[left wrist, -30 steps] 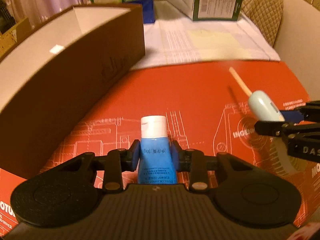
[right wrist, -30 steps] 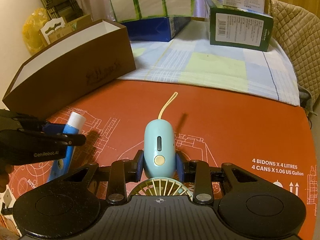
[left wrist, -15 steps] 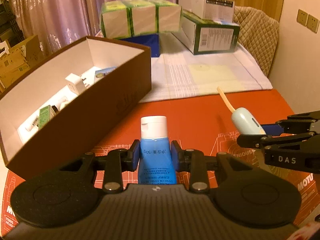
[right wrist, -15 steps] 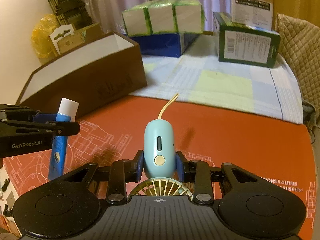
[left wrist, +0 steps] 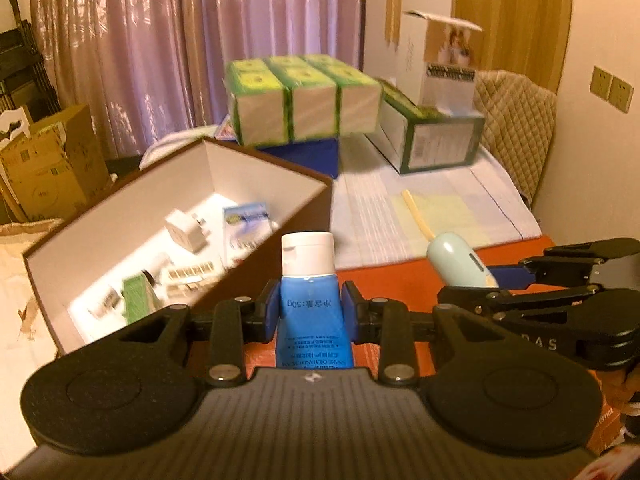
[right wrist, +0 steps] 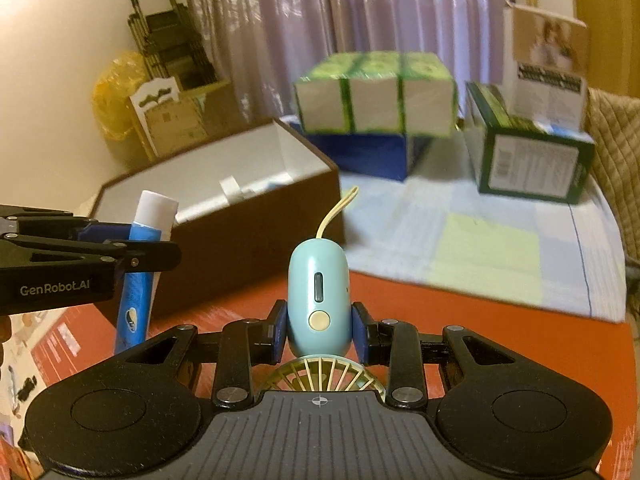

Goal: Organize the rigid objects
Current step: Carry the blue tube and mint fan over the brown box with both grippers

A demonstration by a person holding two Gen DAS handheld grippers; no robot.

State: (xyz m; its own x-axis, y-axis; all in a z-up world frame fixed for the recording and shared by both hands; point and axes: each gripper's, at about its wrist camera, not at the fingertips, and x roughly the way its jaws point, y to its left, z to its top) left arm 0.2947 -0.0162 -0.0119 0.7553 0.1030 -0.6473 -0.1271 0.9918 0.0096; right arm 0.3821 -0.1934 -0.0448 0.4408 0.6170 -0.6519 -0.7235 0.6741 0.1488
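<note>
My left gripper (left wrist: 308, 312) is shut on a blue tube with a white cap (left wrist: 308, 280) and holds it raised, just short of the near wall of the brown open box (left wrist: 256, 276). The tube also shows in the right wrist view (right wrist: 142, 264). My right gripper (right wrist: 318, 328) is shut on the handle of a pale blue hand-held fan (right wrist: 318, 300) with a cream strap, held in the air beside the left gripper. The fan also shows in the left wrist view (left wrist: 458, 260). The box (right wrist: 248, 232) has a white inside and holds several small items, among them a white plug (left wrist: 186, 232).
An orange printed mat (right wrist: 500, 344) covers the near table, with a pale checked cloth (right wrist: 480, 240) beyond it. Green-wrapped packs on a blue box (left wrist: 300, 100), a dark green carton (left wrist: 436, 140) and a white carton stand at the back. A cardboard box (left wrist: 44, 160) stands at the left.
Both grippers have risen from the mat with their objects. The left view now looks down into the brown box. Grips are unchanged.
</note>
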